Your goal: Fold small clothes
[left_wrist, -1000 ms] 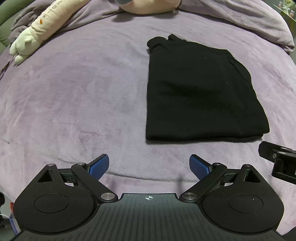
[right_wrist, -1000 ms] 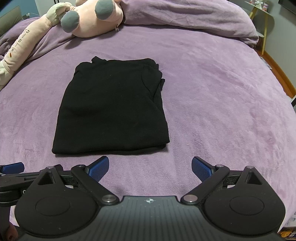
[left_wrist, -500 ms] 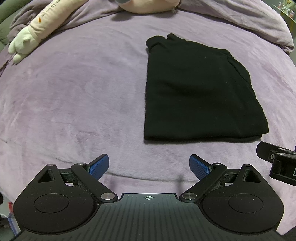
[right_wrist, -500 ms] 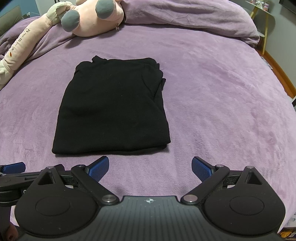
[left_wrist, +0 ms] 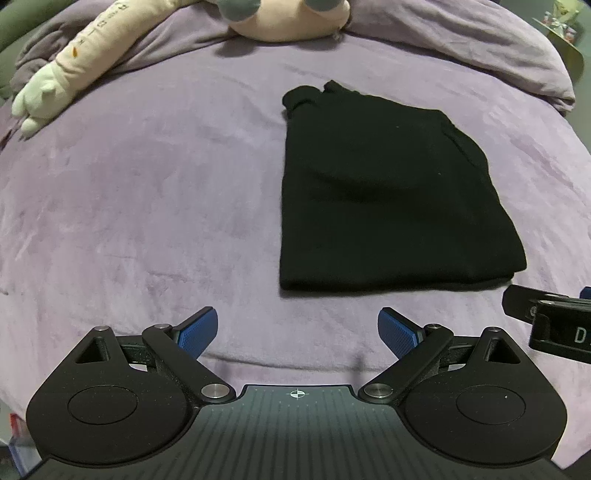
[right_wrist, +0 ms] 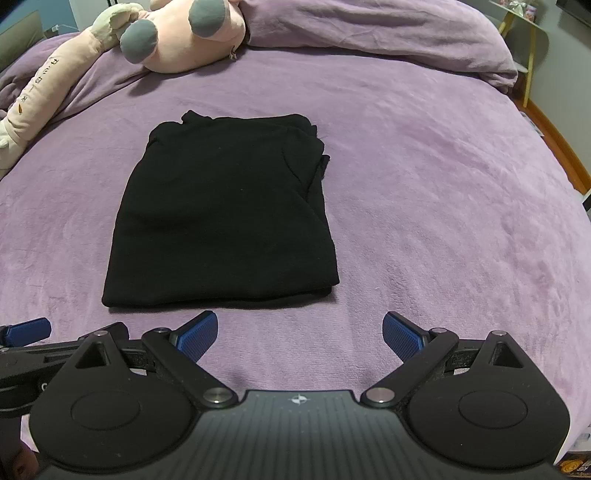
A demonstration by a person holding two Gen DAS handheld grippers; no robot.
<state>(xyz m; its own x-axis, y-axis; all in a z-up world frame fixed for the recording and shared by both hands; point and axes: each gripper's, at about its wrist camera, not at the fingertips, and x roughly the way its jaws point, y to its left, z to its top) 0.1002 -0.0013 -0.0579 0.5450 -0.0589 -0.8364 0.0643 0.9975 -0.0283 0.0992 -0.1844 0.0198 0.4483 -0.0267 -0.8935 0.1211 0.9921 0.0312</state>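
A black garment (left_wrist: 384,199) lies folded into a flat rectangle on the purple bedspread (left_wrist: 140,206); it also shows in the right wrist view (right_wrist: 225,218). My left gripper (left_wrist: 297,332) is open and empty, near the bed's front edge, left of the garment's near edge. My right gripper (right_wrist: 300,334) is open and empty, just in front of the garment's near right corner. Each gripper shows at the edge of the other's view: the right one (left_wrist: 550,321), the left one (right_wrist: 26,330).
A pink plush toy (right_wrist: 177,40) with a long cream arm (left_wrist: 70,70) lies at the head of the bed. A bunched purple duvet (right_wrist: 388,33) lies behind the garment. A small side table (right_wrist: 524,22) and floor lie to the right.
Both grippers have pulled back and tilted up a little, so the garment sits slightly further off and more of the plush toy shows. The garment has not moved.
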